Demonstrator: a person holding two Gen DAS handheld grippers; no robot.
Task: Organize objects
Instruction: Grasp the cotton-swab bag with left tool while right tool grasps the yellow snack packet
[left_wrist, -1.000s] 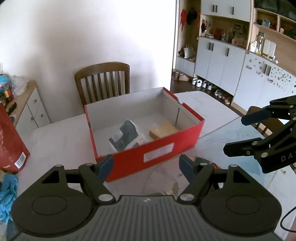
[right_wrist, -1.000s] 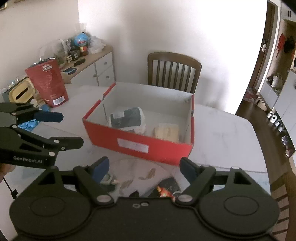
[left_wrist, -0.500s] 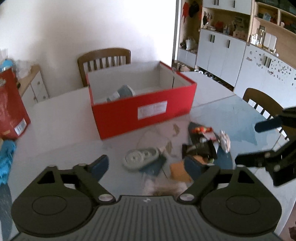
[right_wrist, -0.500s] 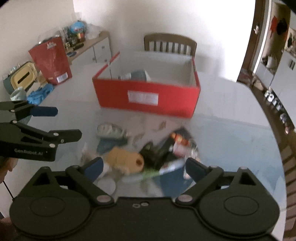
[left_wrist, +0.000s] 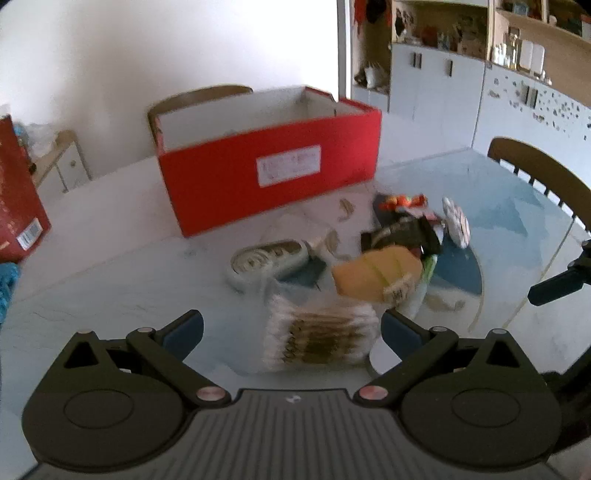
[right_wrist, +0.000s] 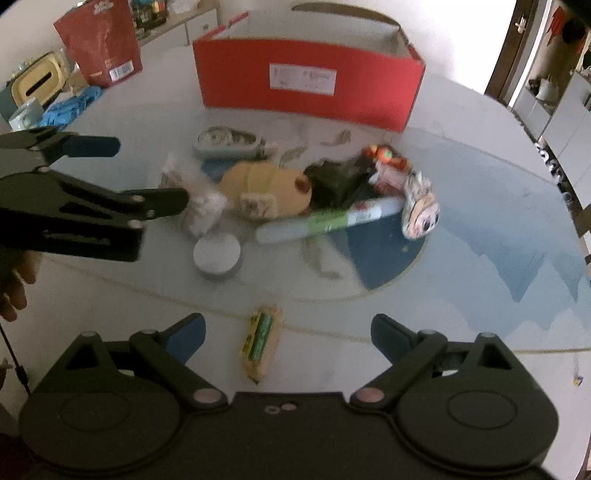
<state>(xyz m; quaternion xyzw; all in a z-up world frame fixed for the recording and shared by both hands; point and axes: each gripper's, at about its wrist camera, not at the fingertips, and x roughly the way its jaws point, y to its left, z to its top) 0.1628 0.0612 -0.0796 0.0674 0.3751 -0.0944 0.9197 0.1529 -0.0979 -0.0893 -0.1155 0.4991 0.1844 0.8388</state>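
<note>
A red box (left_wrist: 266, 173) stands open on the table, also in the right wrist view (right_wrist: 306, 81). In front of it lies a pile: a pack of cotton swabs (left_wrist: 319, 339), a yellow plush (left_wrist: 376, 273), a grey-green pouch (left_wrist: 266, 258), a white-green tube (right_wrist: 328, 219), a cartoon-face item (right_wrist: 421, 210) and a white round lid (right_wrist: 217, 254). My left gripper (left_wrist: 291, 330) is open, its fingers either side of the swab pack. My right gripper (right_wrist: 288, 332) is open and empty over a small yellow-green packet (right_wrist: 260, 339).
A red bag (right_wrist: 99, 40) and blue cloth (right_wrist: 70, 107) sit at the table's far left. A wooden chair (left_wrist: 543, 177) stands at the right edge, cabinets behind. The table's near edge is close to the right gripper.
Both grippers have pulled back from over the box and dropped low toward the pile. The left gripper now frames the swab pack. Both stay open.
</note>
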